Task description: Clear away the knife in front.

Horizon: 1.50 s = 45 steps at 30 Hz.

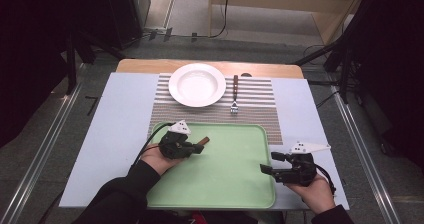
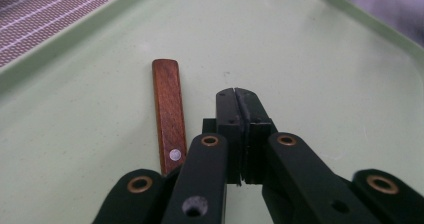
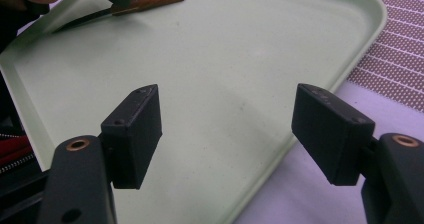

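Nearest the camera in the high view are two hands, each holding one gripper over the near half of the surface [image 1: 120, 99]. No brand, label or writing can be read anywhere.

At the near left, the left gripper [image 1: 199, 147] hangs over the far left corner of the one green tray [image 1: 225, 179]. Its jaws are clenched pad to pad with nothing between them, as the left gripper view shows. One knife with a wooden handle [image 2: 168, 111] lies flat on the tray floor just beside those jaws, to their left in that view; the handle carries a pale rivet. In the right gripper view the same knife lies in the tray's far corner, its dark blade running under the left gripper, so that part is hidden.

At the near right, the right gripper [image 1: 267, 163] sits at the tray's right rim. Its jaws stand released and wide apart, empty, over the rim.

Beyond the tray lies one striped placemat [image 1: 260, 109]. On it stand one white plate [image 1: 197, 85] and, just right of the plate, one fork [image 1: 234, 95] with a wooden handle, tines toward the near side.
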Tool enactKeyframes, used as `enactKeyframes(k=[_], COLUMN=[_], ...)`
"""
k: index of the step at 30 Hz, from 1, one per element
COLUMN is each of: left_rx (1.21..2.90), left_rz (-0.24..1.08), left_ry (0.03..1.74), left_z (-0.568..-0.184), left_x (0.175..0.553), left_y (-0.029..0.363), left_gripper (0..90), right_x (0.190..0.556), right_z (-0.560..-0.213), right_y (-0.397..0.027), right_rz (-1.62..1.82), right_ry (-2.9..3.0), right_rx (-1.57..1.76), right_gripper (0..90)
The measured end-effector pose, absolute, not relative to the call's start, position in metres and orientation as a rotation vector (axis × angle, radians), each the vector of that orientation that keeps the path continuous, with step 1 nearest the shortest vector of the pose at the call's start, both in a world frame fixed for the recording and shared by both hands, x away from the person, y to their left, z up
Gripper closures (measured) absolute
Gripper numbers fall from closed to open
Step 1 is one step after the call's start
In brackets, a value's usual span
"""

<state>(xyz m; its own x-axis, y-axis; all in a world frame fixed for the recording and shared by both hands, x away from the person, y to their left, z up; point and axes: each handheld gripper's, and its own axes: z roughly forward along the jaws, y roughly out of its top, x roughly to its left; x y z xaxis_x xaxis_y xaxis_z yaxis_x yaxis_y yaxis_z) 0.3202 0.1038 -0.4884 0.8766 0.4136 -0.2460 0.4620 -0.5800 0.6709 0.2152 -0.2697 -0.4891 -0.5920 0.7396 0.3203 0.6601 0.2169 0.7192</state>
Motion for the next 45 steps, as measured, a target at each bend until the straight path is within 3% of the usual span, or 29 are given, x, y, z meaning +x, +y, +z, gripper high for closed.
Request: enactKeyframes(k=[10,45], left_rx=[2.326,2.244], left_rz=[-0.068,-0.020], left_ry=[0.677,0.866], left_z=[-0.500,-0.499], left_x=[0.328,0.356], left_y=[0.100,0.141], left_gripper=[88.4,88.4], right_x=[0.212,0.212], right_z=[-0.489,-0.489], right_y=[-0.272,-0.271], right_rz=[1.315,1.331], right_ry=[2.372,2.378], right_rx=[1.386,1.365], right_gripper=[27.0,28.8])
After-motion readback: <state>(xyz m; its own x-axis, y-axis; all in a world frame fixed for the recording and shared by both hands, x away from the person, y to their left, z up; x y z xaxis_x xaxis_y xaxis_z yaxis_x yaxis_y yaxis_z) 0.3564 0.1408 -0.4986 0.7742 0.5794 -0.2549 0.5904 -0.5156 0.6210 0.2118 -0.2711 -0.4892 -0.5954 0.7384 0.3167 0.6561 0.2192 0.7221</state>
